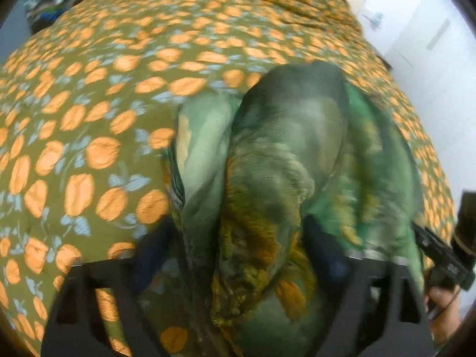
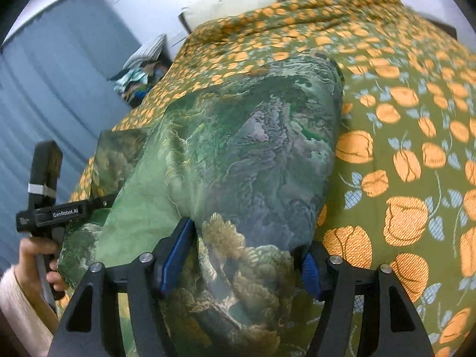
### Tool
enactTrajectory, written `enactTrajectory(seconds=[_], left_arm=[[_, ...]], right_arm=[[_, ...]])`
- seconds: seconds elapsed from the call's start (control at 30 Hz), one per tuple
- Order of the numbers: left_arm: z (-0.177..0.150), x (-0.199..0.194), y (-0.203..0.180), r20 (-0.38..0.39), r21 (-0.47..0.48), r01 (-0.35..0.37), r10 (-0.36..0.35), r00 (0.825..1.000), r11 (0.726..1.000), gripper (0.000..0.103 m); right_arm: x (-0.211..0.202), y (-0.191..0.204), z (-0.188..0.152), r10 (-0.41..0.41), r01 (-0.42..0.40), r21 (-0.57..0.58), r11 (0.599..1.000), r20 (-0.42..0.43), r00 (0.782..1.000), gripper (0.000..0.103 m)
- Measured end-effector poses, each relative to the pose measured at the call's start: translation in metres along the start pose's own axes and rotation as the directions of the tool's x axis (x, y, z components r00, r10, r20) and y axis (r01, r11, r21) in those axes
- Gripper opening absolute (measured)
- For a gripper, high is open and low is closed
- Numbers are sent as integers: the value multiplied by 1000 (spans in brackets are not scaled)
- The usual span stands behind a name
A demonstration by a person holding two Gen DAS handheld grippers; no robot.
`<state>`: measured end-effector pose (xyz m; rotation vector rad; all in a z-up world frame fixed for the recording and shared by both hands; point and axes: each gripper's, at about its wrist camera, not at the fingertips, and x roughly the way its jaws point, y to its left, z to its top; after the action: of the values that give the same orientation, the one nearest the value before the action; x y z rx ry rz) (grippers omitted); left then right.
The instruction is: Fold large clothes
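A large green garment [image 1: 282, 160] with a mottled landscape print lies bunched on a bed. In the left wrist view it fills the space between the fingers of my left gripper [image 1: 238, 238], whose jaws stand wide with cloth between them; the view is blurred. In the right wrist view the same garment [image 2: 247, 148] lies as a long folded strip running away from me, and its near end sits between the blue pads [image 2: 175, 253] of my right gripper [image 2: 247, 253], whose jaws also stand wide. The left gripper's body [image 2: 50, 208] shows at the left, held by a hand.
The bed is covered by an olive bedspread [image 2: 401, 148] with orange flowers. A heap of other clothes [image 2: 136, 80] lies past the bed's far left corner. A blue wall [image 2: 44, 89] stands at the left, a white wall [image 1: 431, 59] at the right.
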<state>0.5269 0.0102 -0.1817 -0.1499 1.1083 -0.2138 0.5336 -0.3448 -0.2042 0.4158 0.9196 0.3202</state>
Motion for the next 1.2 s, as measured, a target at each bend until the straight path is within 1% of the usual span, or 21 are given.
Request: enactTrajectory(seconds=[0.03,0.07,0.1,0.17,0.2,0.27,0.3,0.33,0.37,0.43,0.5,0.53,0.6,0.67,0.7,0.73,0.77,0.83,0.97,1.07,1.2], left_arm=[[0,-1,6,11,-20,7,-7,1000,1000,101],[-2,-4,14,10,-51,58,-57,998,997,101],[-3,-7,20,5,-76,91,-91,996,993,101],[-7,-18,32,12,-119,117,-116,993,986,101],[-9,-26,36,24,-122,118,-116,993,986,101],[-16,-47,39,56,-106,98,-92,994,989,100],[-18,-56,40,72,-97,77,-70,995,992,100],[-24,-74,39,108,-73,41,-33,994,996,100],[-29,-87,37,136,-50,20,-13,991,999,100],[-45,-118,28,206,5,-39,37,978,999,100],[-69,-152,13,292,54,-113,92,952,992,100],[-82,-167,4,334,73,-151,118,935,986,101],[-109,-193,-14,410,101,-217,158,898,971,103],[-136,-215,-34,469,110,-299,215,857,948,103],[-150,-225,-44,482,116,-326,234,844,938,103],[-161,-232,-52,485,128,-339,239,841,932,103],[-178,-241,-63,485,148,-340,231,844,929,103],[-196,-249,-73,475,148,-337,232,849,930,103],[-237,-266,-93,449,134,-356,263,854,925,103],[-259,-276,-105,413,138,-326,245,877,935,103],[-280,-282,-117,384,144,-319,244,891,937,103]], right_arm=[[-4,0,-2,-8,8,17,1000,2,1000,80],[-7,-2,-1,-25,24,37,999,9,1000,91],[-11,-3,0,-43,42,46,998,18,999,99],[-23,-6,4,-74,71,54,996,39,997,100],[-32,-6,6,-97,95,49,994,49,994,100],[-47,-4,9,-140,138,32,990,73,987,100],[-55,-1,10,-154,153,20,988,84,984,100],[-69,5,8,-179,180,-1,984,100,979,100],[-76,8,9,-194,197,-17,980,109,975,100],[-97,25,3,-241,251,-71,965,126,962,100],[-113,42,-6,-281,297,-115,948,136,950,100],[-125,56,-15,-306,326,-148,934,141,942,100],[-141,76,-29,-333,360,-195,912,158,930,100],[-165,101,-52,-344,383,-245,891,187,920,100],[-175,109,-63,-347,390,-260,883,195,917,100],[-185,120,-76,-351,397,-275,876,203,914,101],[-197,131,-92,-356,405,-288,868,207,911,101],[-213,143,-115,-359,410,-299,862,210,909,102],[-244,157,-168,-353,396,-289,872,190,916,102],[-260,162,-199,-366,400,-286,871,166,916,102],[-281,165,-228,-377,410,-289,865,165,911,102]])
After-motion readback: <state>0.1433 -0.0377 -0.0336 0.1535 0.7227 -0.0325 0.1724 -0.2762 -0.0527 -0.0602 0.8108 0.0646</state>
